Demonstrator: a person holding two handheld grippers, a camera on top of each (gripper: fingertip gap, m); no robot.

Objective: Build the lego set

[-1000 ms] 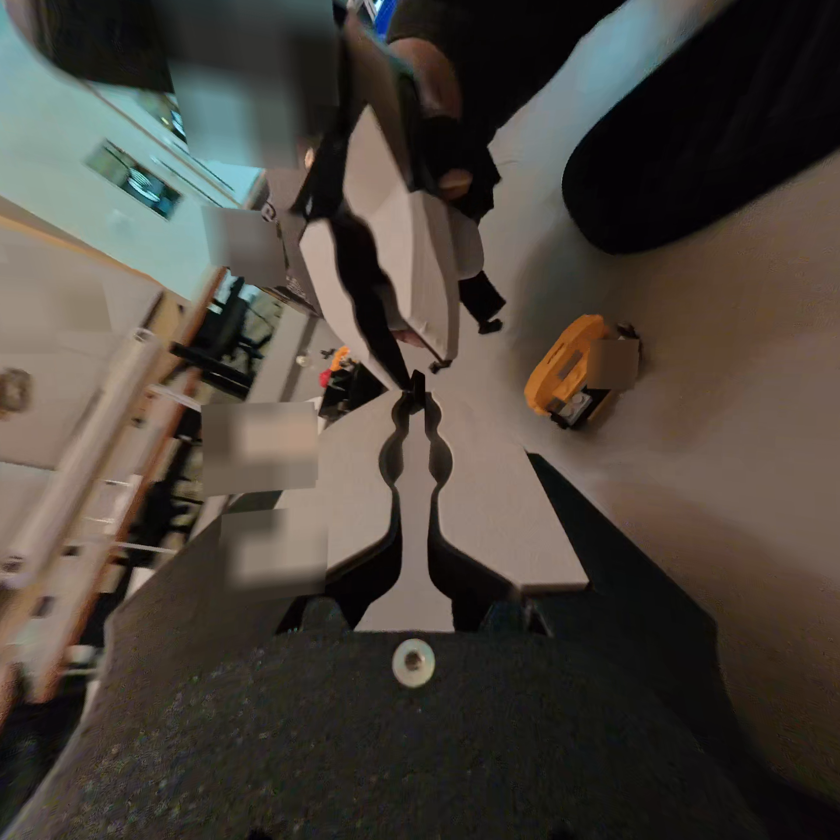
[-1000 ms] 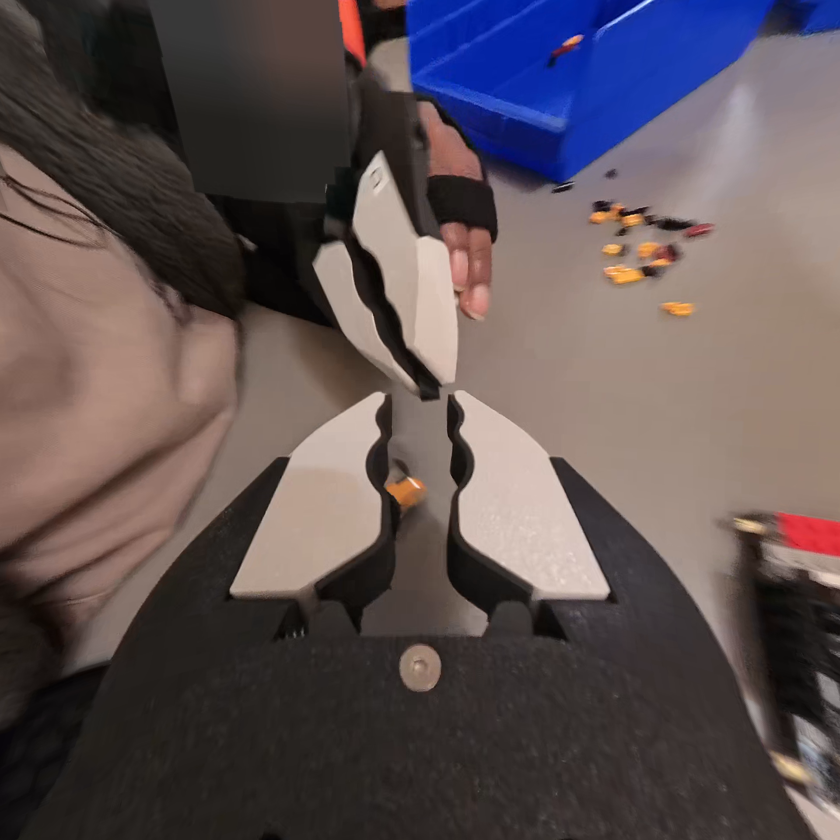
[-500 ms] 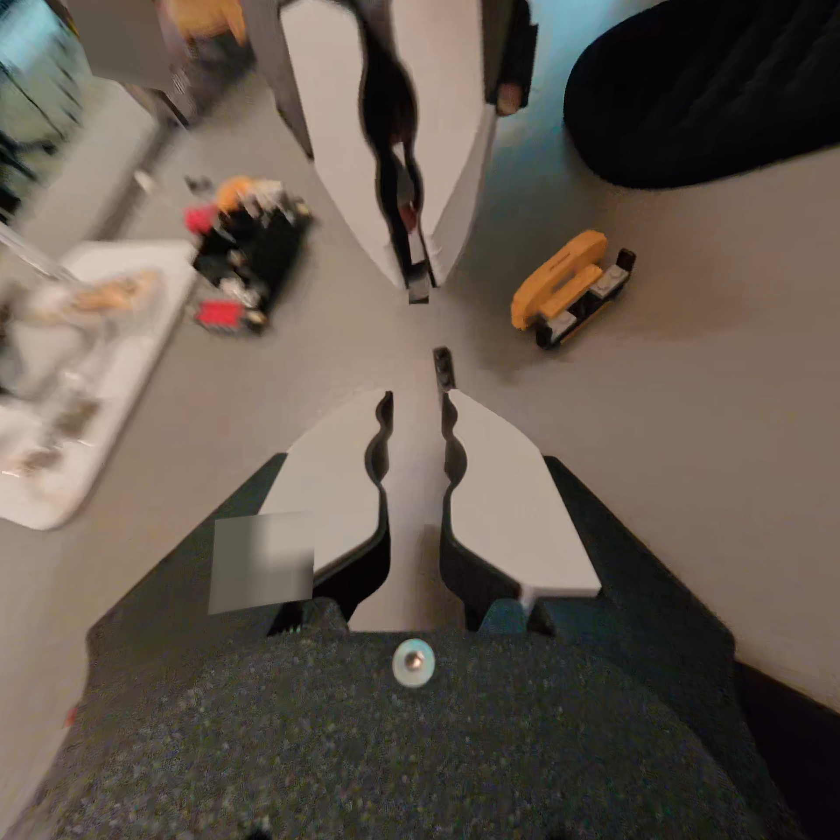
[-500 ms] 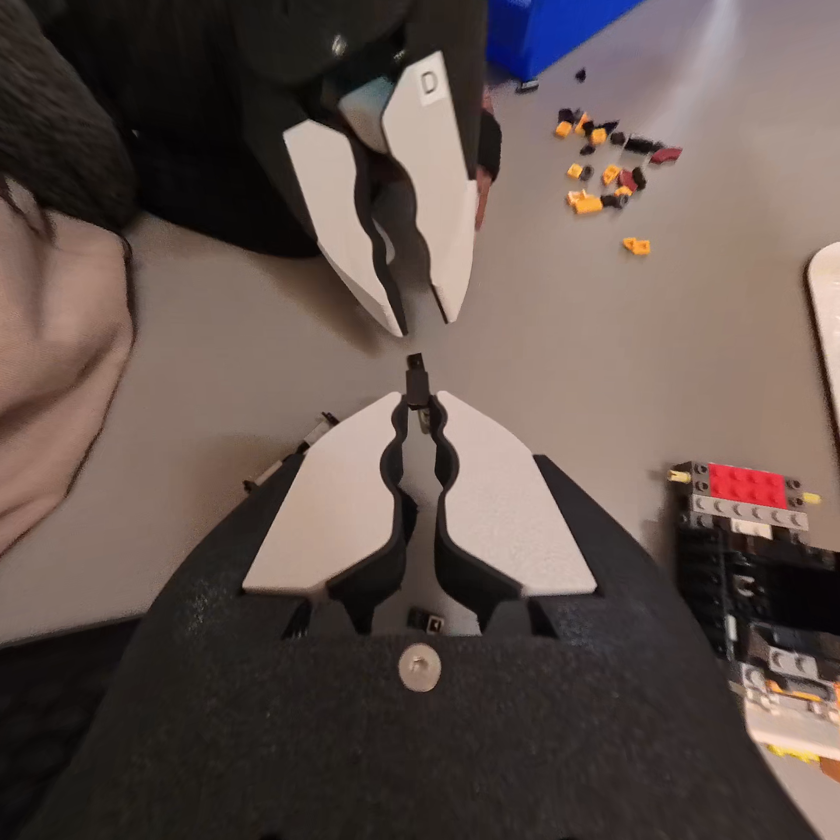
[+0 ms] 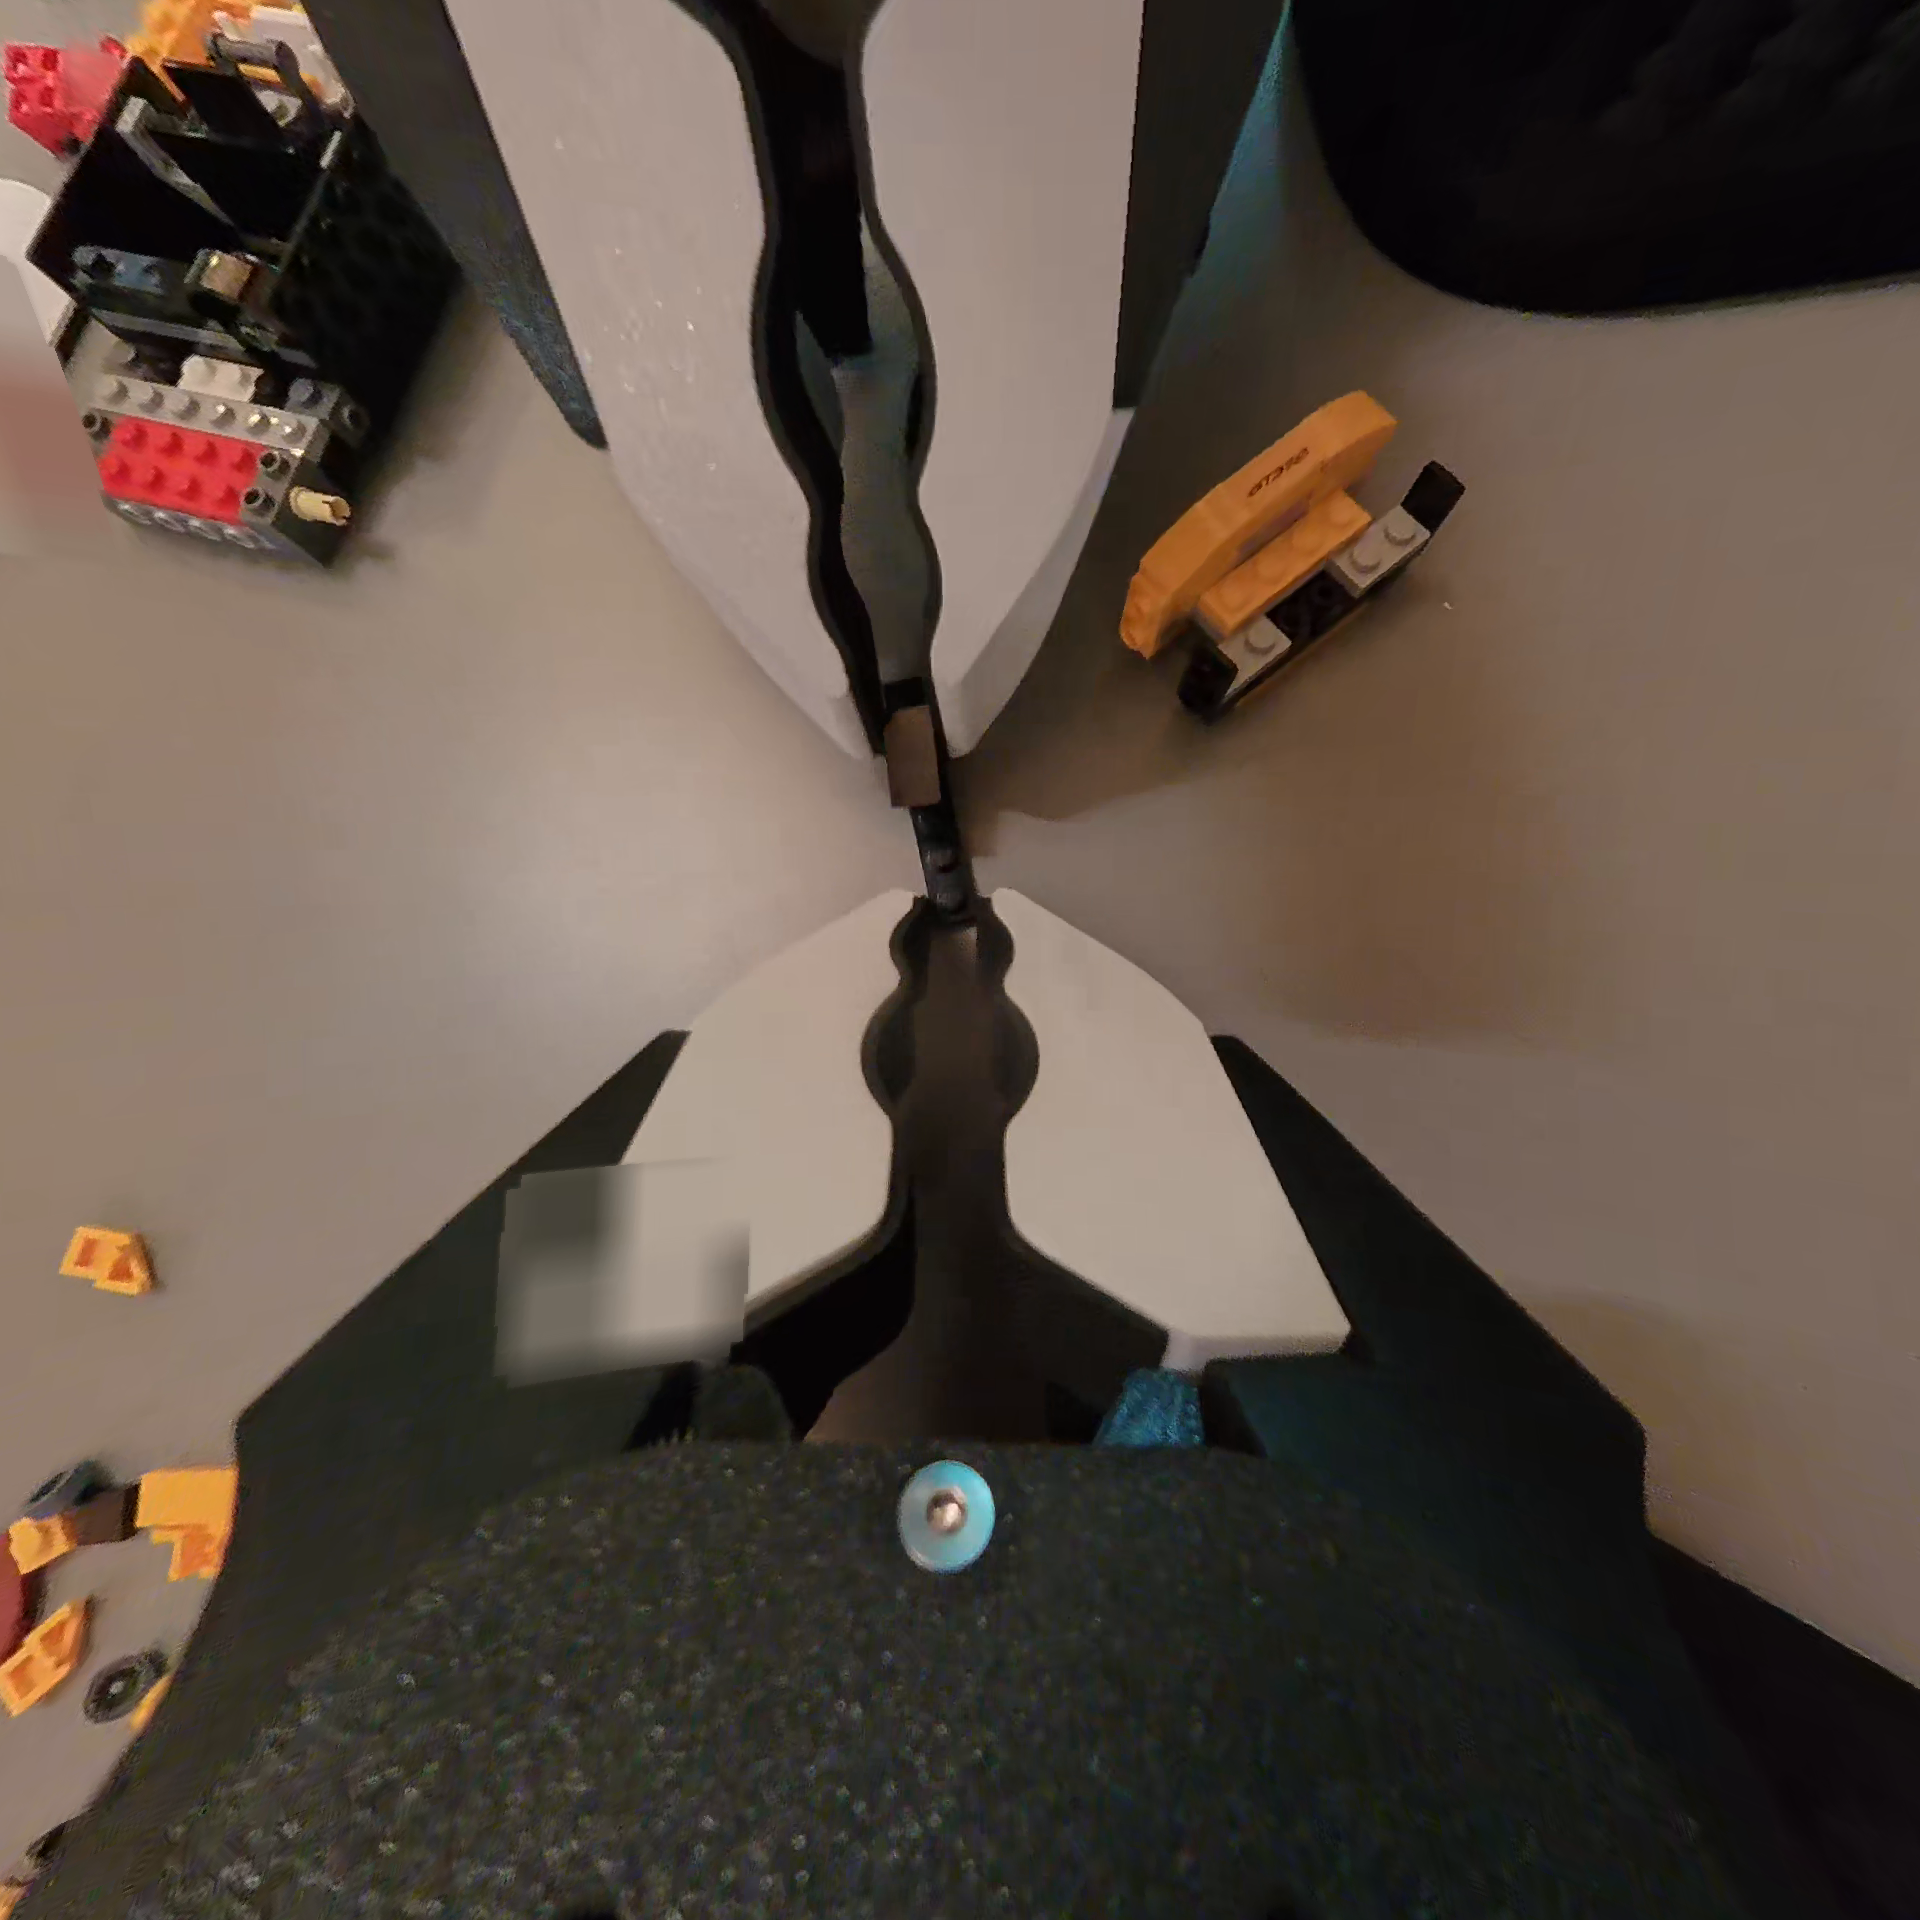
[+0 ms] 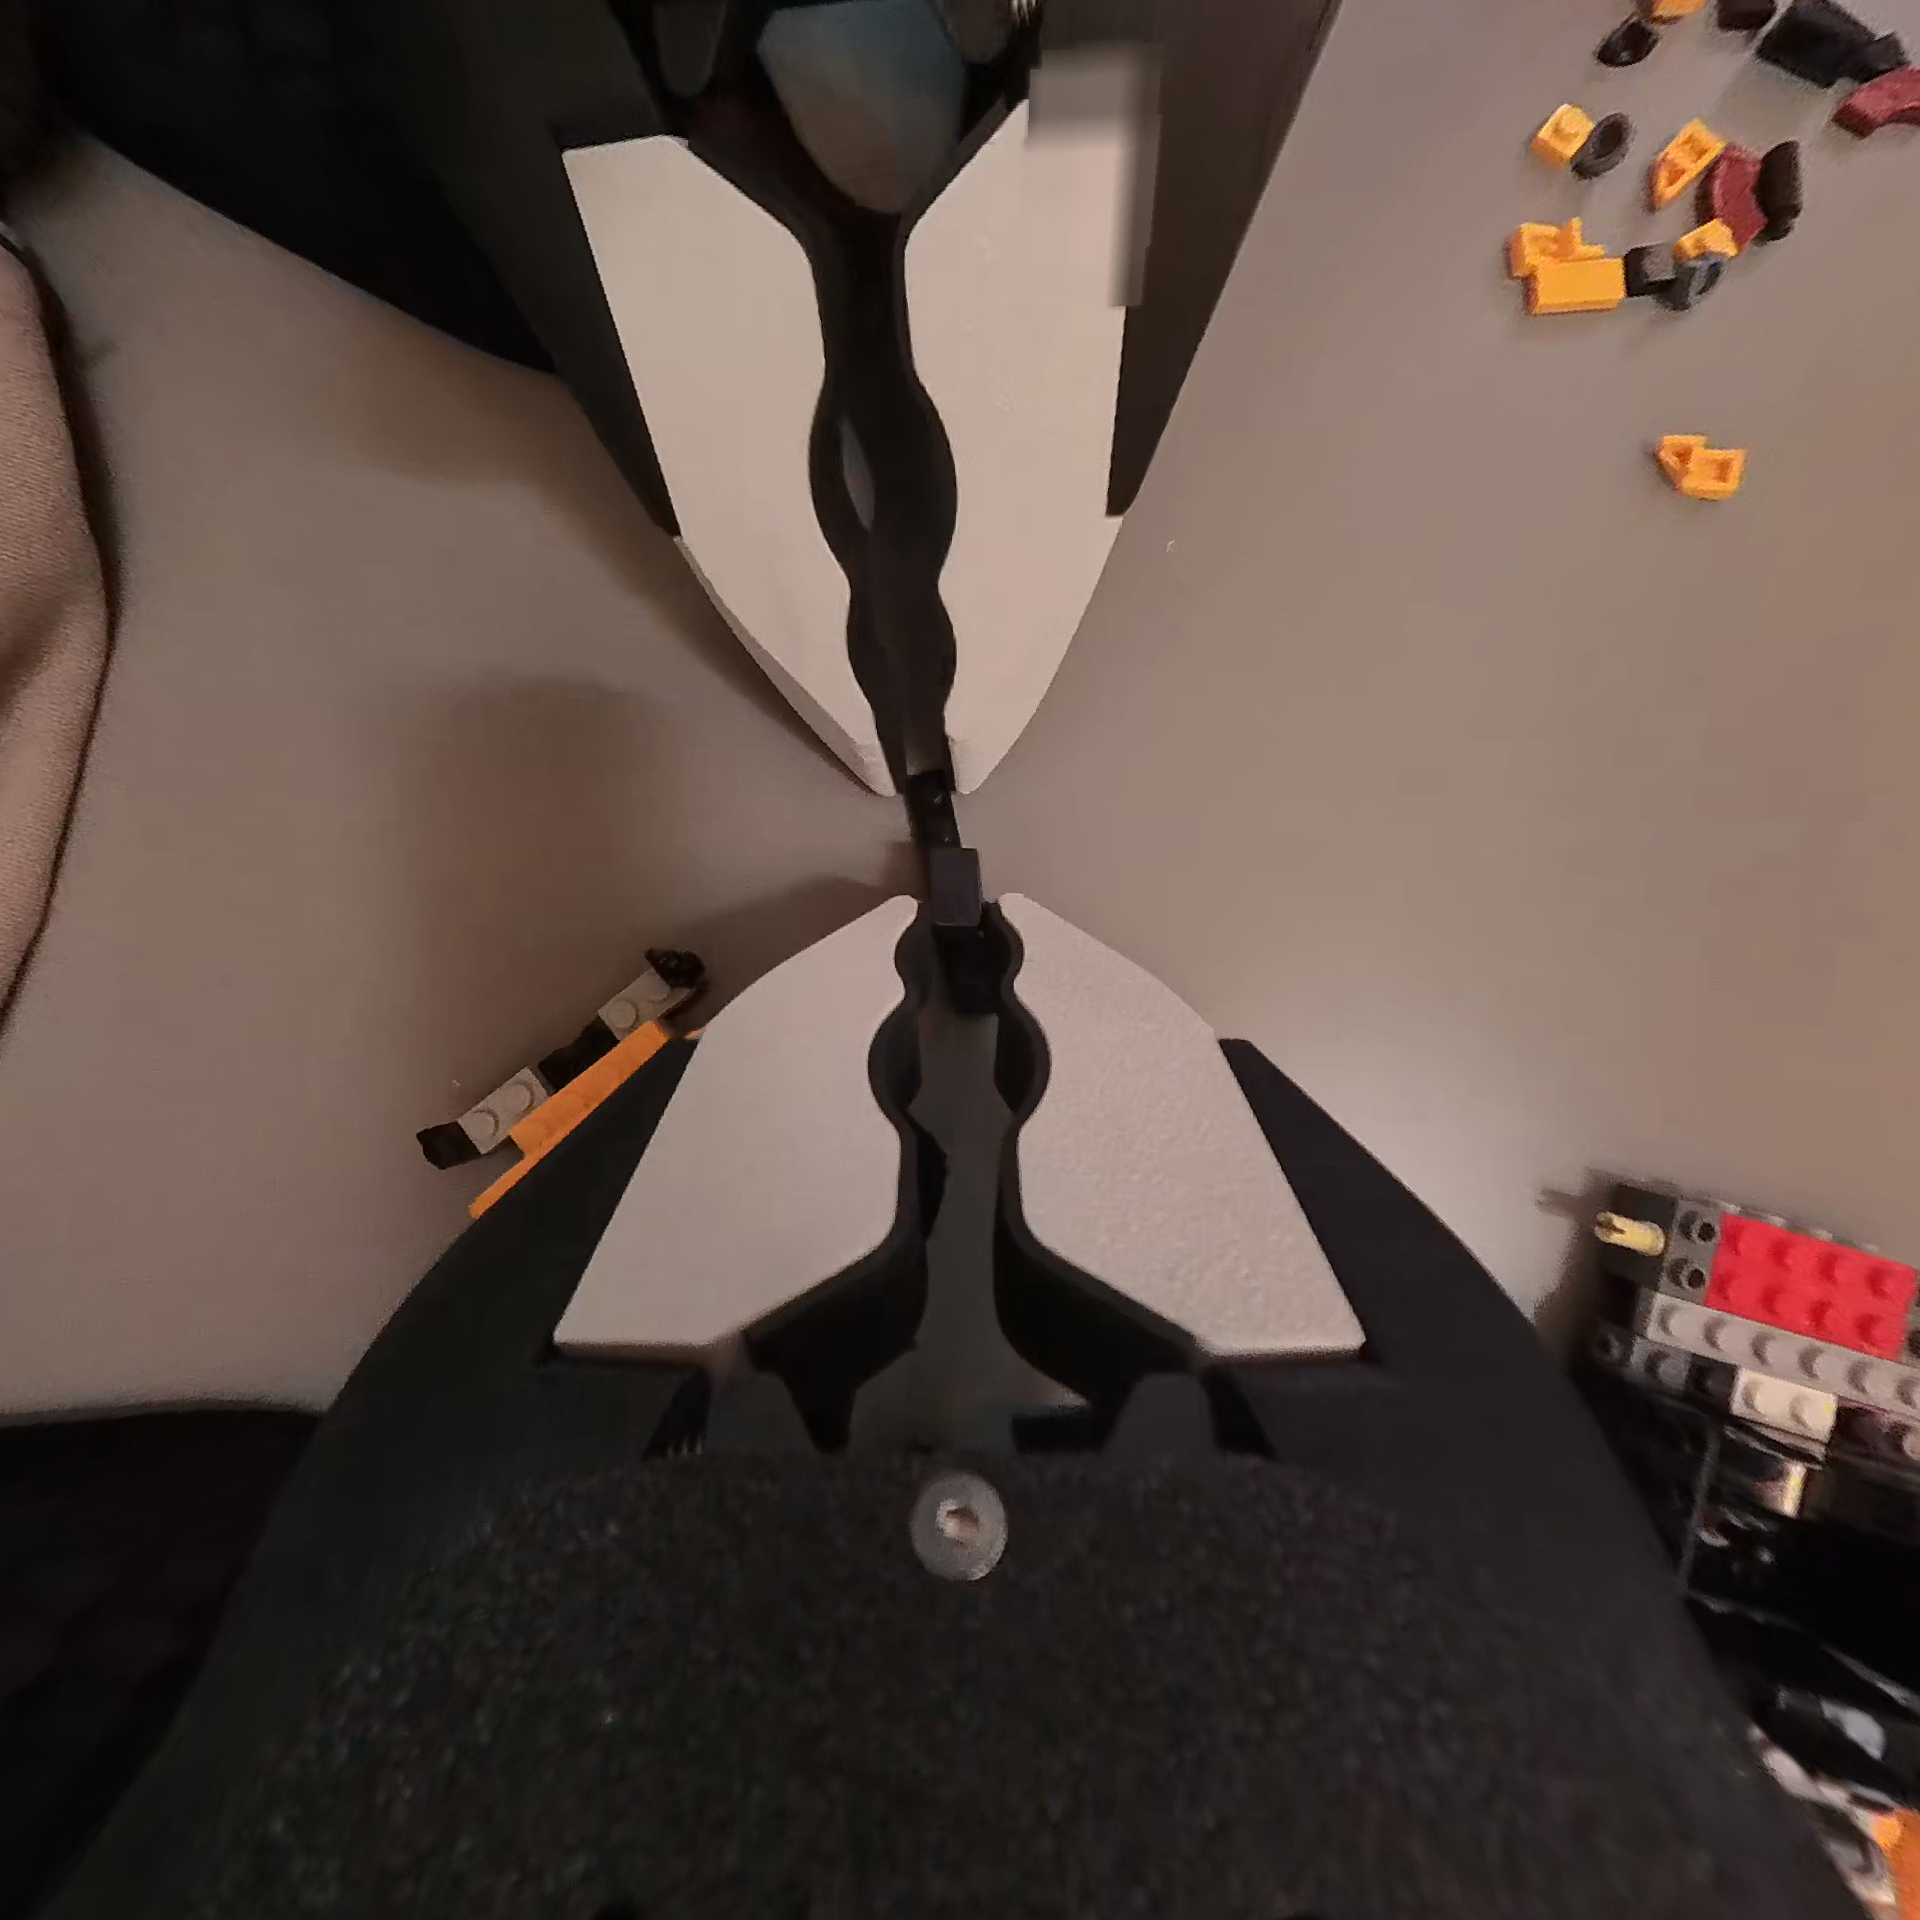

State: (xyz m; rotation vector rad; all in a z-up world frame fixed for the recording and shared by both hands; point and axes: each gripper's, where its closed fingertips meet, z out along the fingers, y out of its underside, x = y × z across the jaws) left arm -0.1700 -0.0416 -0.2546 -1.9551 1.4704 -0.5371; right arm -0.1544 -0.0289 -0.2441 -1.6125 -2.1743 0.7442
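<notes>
My left gripper point(image 5: 951, 906) is shut on a thin black pin piece point(image 5: 943, 857) that sticks out past its tips. My right gripper point(image 5: 914, 743) comes in from the top of the left wrist view, shut on a small dark block point(image 5: 912, 753). The pin's end touches the block, tip to tip, just above the grey table point(image 5: 416, 831). In the right wrist view my right gripper point(image 6: 958, 906) holds the block point(image 6: 956, 878), and the left gripper point(image 6: 925, 784) holds the pin point(image 6: 932, 816) opposite it.
A black, grey and red lego build point(image 5: 208, 343) stands to one side, also in the right wrist view point(image 6: 1787, 1351). A yellow, grey and black sub-assembly point(image 5: 1288, 551) lies on the other side. Loose yellow and dark pieces point(image 6: 1662, 208) are scattered. A dark fabric thing point(image 5: 1610, 156) lies beyond. The grippers are tip to tip, or close to it. Between my right fingertips and the dark fabric thing point(image 5: 1610, 156) there is roughly 15 cm. The right camera catches it too, in the right wrist view point(image 6: 218, 1544).
The left gripper has shut on the black pin. Both grippers have moved together and lower over the table, so pin and block now touch.
</notes>
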